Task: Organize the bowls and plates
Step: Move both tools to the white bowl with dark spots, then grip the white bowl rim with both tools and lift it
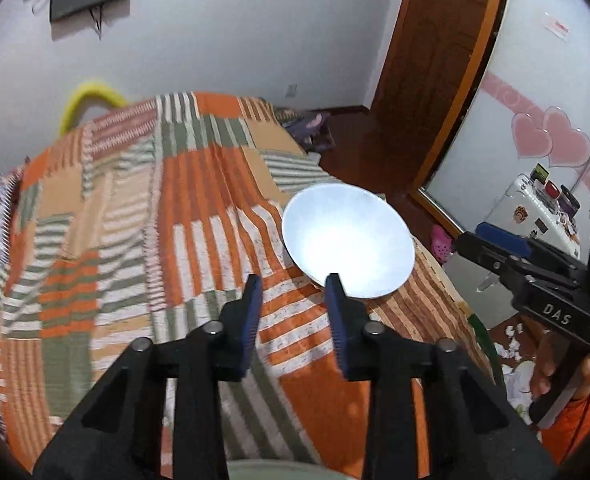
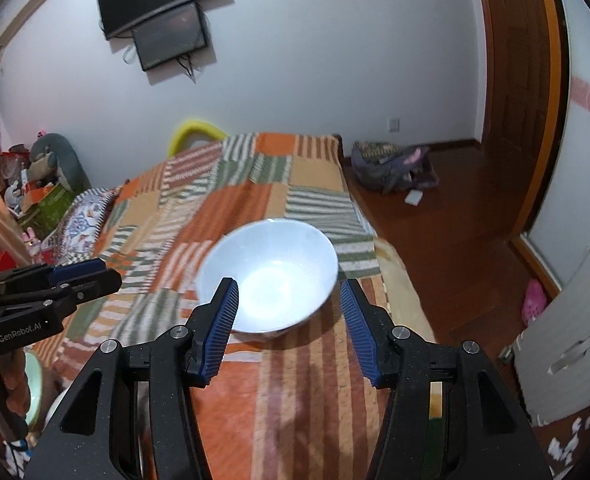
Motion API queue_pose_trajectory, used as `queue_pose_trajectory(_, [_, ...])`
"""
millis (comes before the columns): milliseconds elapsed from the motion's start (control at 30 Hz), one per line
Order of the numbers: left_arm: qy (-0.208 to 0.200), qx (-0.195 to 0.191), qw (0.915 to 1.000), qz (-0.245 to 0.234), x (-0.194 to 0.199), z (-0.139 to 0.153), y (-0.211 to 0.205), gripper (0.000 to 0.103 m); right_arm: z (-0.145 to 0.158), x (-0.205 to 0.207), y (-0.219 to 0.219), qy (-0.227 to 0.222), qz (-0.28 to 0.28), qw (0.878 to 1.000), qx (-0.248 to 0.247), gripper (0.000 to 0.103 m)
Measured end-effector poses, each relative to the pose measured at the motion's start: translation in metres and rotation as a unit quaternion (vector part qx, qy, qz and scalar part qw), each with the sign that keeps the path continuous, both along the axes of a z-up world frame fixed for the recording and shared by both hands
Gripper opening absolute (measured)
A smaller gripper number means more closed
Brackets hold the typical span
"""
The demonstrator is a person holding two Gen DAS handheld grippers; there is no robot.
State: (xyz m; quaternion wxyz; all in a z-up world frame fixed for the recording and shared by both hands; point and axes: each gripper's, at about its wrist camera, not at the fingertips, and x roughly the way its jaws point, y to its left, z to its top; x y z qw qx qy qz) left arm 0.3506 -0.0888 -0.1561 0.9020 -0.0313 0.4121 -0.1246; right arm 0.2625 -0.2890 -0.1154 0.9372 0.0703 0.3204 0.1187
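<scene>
A white bowl sits upright on the striped bedspread, near the bed's right edge, with nothing in it. The right gripper hangs just above it with its jaws apart, the left blue pad over the near rim and the other out past the bowl's right side, neither pressing on it. The left gripper is over the bedspread just short of the bowl, its jaws parted by a narrow gap with only cloth showing between them and nothing held.
</scene>
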Motion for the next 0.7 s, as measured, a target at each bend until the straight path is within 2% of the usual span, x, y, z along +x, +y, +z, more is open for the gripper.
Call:
queue_pose_trajectory(133, [0.022,-0.017,0.9996,0.000,0.023,-0.022,-0.002,0.019,-0.022,0.022,-0.009,0.031,0.000,0.999,0.012,0.049])
queue_pose_trajectory(233, [0.034,-0.025,0.9991,-0.004,0.037,-0.033,-0.004,0.019,-0.034,0.035,-0.015,0.049,-0.001,0.999,0.023,0.044])
queue_pose_trajectory(433, [0.041,-0.019,0.9989,-0.010,0.060,-0.047,-0.012,0.015,-0.046,0.050,-0.019,0.073,0.007,0.997,0.028,0.039])
queue_pose_trajectory(700, [0.043,-0.007,0.9990,-0.012,0.070,-0.061,-0.021,0.014,-0.061,0.064,-0.017,0.092,0.019,0.995,0.033,0.034])
